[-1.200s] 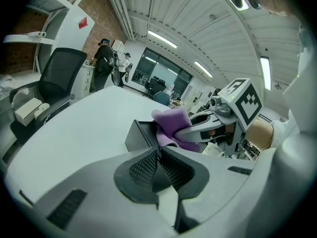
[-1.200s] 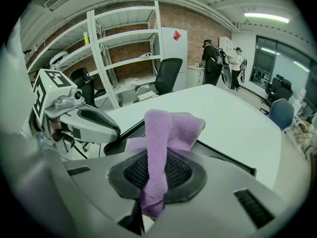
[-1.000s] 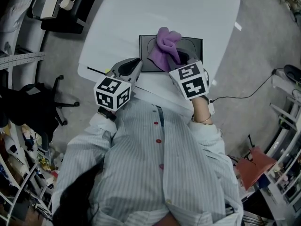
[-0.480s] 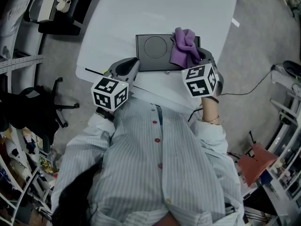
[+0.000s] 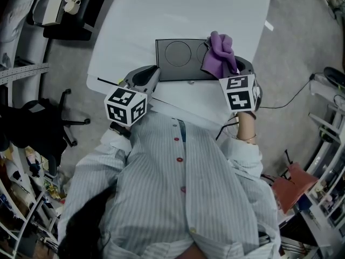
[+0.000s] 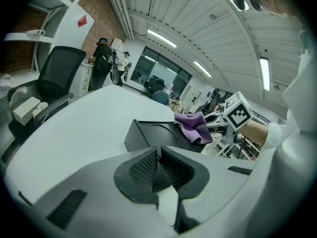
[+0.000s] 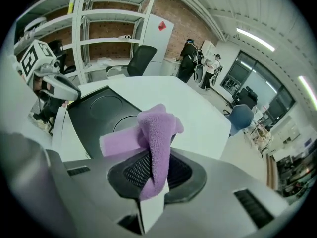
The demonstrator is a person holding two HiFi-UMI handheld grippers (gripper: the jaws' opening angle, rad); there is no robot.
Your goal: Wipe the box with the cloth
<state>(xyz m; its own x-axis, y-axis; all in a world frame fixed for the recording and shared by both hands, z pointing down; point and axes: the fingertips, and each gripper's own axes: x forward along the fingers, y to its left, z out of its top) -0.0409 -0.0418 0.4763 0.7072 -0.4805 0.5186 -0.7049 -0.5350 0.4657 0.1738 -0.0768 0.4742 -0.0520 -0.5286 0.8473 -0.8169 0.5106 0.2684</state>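
The right tool [image 7: 153, 175] is clenched on the purple cloth [image 7: 157, 133]. One fold is pinched between its ribbed pads, and the rest is bunched up above the jaws. In the head view the cloth [image 5: 218, 53] sits at the right end of the flat dark box [image 5: 178, 58] and appears to rest on its top. The box lies at frame centre on the white worktop [image 5: 188, 9]. The left tool [image 6: 158, 167] has its jaws drawn together on nothing and is held just lower left of the box, apart from it.

The wiping stroke looks to be in hand, with the cloth at the right extreme of the box top. The next move likely calls for drawing the cloth toward frame left across the two round recesses under light, even pressure. Nothing braces the box, so it could slide.

The box's lower edge in the frame lies near the worktop's lower edge, so room there is tight. Above the box and to its upper left there is broad bare worktop for sweeping.
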